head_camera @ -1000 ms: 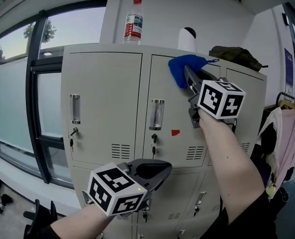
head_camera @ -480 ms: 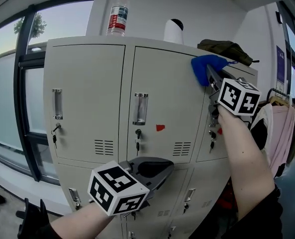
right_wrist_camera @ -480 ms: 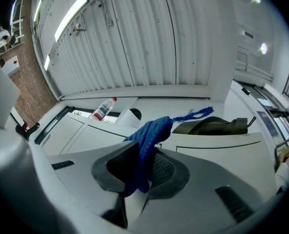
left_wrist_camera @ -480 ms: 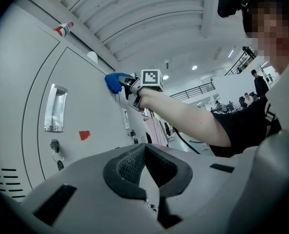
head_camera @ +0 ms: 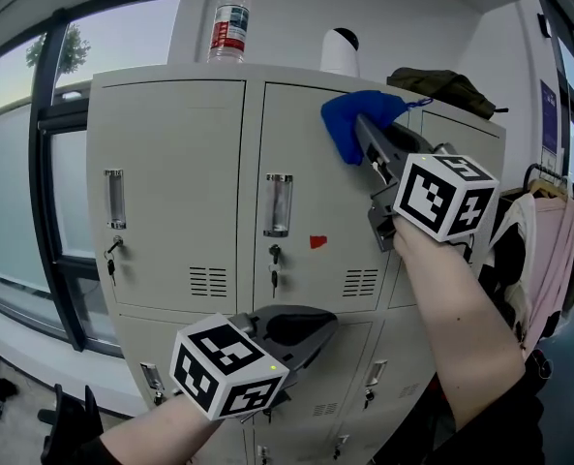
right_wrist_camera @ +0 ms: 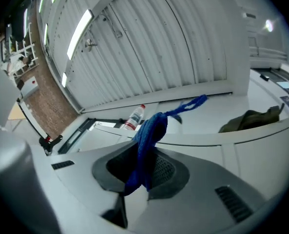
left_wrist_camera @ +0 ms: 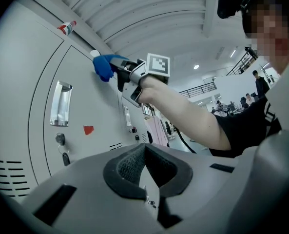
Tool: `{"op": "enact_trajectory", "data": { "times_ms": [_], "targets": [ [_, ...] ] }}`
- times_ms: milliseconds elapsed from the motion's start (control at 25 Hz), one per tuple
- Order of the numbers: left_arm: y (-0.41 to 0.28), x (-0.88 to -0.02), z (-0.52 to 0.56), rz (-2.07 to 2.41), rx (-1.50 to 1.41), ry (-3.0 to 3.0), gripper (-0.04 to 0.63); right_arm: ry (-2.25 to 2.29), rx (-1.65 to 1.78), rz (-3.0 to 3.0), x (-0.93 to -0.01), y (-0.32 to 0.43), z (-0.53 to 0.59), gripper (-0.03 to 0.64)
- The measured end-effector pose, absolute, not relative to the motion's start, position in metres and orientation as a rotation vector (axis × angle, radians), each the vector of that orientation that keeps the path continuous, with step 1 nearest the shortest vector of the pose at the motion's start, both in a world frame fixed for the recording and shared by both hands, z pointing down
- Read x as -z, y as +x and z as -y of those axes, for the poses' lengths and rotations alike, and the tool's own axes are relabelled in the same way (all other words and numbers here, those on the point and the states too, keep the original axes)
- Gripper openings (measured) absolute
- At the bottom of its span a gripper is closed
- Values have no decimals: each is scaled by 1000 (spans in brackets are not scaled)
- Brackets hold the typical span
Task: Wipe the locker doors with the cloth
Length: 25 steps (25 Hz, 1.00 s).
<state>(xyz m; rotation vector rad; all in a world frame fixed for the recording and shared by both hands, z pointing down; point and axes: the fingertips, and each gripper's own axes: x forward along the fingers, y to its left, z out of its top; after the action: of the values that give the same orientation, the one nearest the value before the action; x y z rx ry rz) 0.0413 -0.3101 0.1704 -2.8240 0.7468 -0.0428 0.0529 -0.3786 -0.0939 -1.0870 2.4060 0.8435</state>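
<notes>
Blue cloth in right hand-held gripper, against closed locker door

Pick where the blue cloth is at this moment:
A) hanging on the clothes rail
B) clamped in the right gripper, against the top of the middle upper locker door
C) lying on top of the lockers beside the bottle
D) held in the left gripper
B: the right gripper is shut on the blue cloth and holds it high on the middle upper locker door; the left gripper is shut on nothing.

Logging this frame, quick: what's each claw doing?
Left claw: closed, empty.
Right claw: closed on the cloth.
</notes>
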Motion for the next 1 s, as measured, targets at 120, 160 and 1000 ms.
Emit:
{"op": "enact_trajectory", "data": {
  "times_ms": [120, 160, 1000],
  "targets": [
    [30, -171, 307, -771, 37, -2824, 6, -993, -898, -2468, 87, 2, 364, 48],
    [26, -171, 306, -778, 31, -2824, 6, -980, -909, -2485, 85, -11, 362, 48],
    [49, -174, 295, -682, 29, -2846, 6, -1438, -732, -2369, 67, 132, 438, 48]
  ]
}}
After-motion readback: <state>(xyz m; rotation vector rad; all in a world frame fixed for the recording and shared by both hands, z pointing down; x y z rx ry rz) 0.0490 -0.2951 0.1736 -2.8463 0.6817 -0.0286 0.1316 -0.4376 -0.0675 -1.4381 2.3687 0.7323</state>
